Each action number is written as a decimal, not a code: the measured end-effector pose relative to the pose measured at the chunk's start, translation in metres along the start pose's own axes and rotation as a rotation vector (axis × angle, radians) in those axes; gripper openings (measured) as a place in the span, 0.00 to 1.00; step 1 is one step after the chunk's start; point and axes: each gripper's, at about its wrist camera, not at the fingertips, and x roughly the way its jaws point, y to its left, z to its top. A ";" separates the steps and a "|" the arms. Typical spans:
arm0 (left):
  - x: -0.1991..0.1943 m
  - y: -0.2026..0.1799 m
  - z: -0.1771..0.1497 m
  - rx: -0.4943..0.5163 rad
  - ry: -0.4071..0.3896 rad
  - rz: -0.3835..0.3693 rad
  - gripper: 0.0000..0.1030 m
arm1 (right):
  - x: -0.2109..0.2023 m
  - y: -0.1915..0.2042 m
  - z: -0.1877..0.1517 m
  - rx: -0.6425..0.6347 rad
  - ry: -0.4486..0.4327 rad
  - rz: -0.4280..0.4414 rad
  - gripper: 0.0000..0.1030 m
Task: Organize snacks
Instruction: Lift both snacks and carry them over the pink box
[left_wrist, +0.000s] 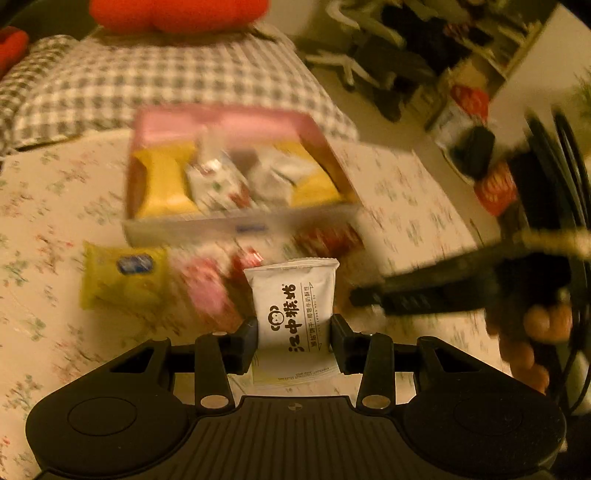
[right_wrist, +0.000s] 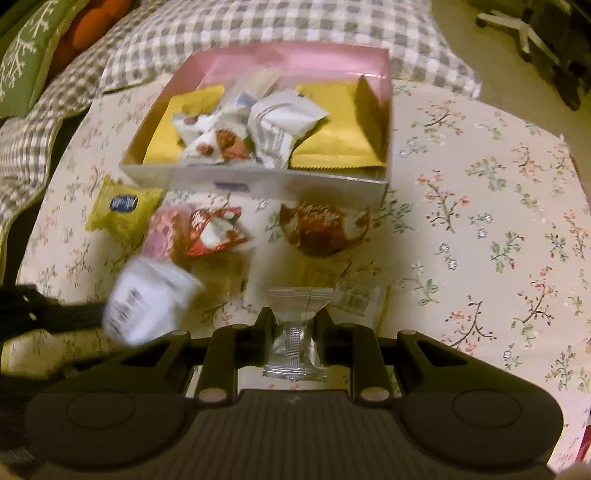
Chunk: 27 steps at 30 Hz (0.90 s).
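Holding one packet each, both claws sit above the desk's near edge: the left claw (left_wrist: 293, 341) pinches a white packet (left_wrist: 295, 295), the right claw (right_wrist: 295, 325) a silver packet (right_wrist: 295, 332), likely bound for the box (right_wrist: 280, 184) at the far edge.

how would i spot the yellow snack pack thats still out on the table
Find the pink-lined box on the floral tablecloth. By the box's front left corner lies the yellow packet; alone among the loose red, pink and brown wrappers, it bears a dark blue oval label.
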 end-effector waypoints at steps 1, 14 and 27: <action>-0.003 0.006 0.004 -0.017 -0.016 0.009 0.38 | -0.002 -0.002 0.001 0.009 -0.009 0.003 0.21; -0.011 0.057 0.039 -0.174 -0.191 0.104 0.38 | -0.011 -0.010 0.013 0.113 -0.131 0.047 0.20; 0.015 0.071 0.063 -0.168 -0.204 0.113 0.38 | -0.008 -0.010 0.030 0.217 -0.208 0.160 0.20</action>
